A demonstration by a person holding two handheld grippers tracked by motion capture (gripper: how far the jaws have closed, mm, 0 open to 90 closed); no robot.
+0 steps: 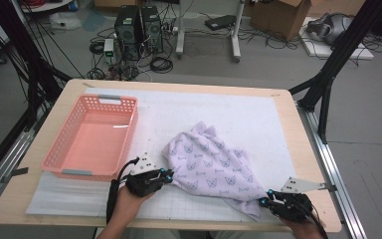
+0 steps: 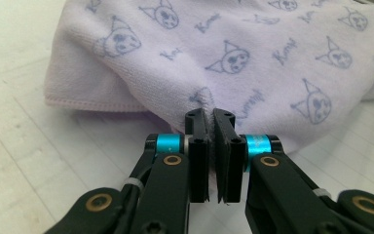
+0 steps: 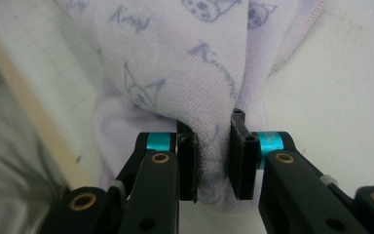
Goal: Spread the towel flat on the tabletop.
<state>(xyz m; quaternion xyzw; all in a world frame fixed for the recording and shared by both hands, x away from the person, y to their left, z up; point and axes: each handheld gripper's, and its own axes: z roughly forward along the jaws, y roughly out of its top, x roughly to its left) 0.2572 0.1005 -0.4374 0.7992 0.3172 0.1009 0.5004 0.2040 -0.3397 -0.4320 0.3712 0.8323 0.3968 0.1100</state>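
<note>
While the lilac cat-print towel [image 1: 211, 167] lay rumpled on the white gridded mat [image 1: 258, 119], both grippers had hold of it at its near side. The left gripper [image 1: 168, 173] had its 2 jaws pressed nearly together, pinching a thin edge of the towel; in the left gripper view [image 2: 209, 117] the cloth puckered right at the fingertips, and the rest of the towel [image 2: 214, 53] spread away beyond them, its hemmed corner lying off to the left of the fingers on the mat [image 2: 34, 161]. The right gripper [image 1: 264, 198] pinched a thicker bunch of the towel's near corner: in the right gripper view [image 3: 214, 131] a fold of towel [image 3: 185, 63] filled the gap between the 2 pads, which pressed on it from both sides, and the cloth rose beyond the fingertips. To the left of those fingers ran the wooden edge of the table [image 3: 34, 122]. A pink plastic basket [image 1: 59, 149] stood just beyond and left of the left gripper's fingers, apart from the towel
</note>
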